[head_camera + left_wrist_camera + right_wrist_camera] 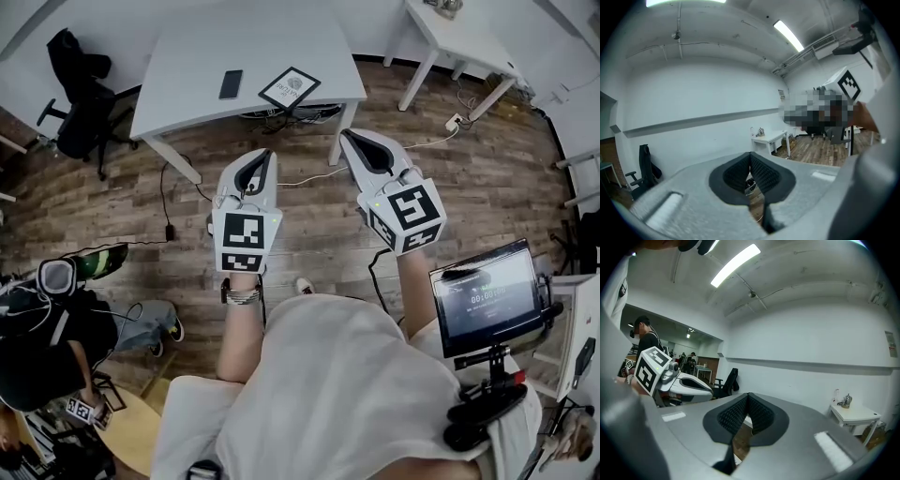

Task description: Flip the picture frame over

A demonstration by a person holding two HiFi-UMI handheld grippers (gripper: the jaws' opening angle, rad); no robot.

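Jaws of left gripper (257,156) and right gripper (353,138) are closed and empty, mid-frame; the picture frame (290,88) lies apparently face-up on the table (187,56) at top centre, untouched.

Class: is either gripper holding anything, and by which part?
Nothing is held. The left gripper and right gripper are both shut and empty; the frame lies untouched on the table.
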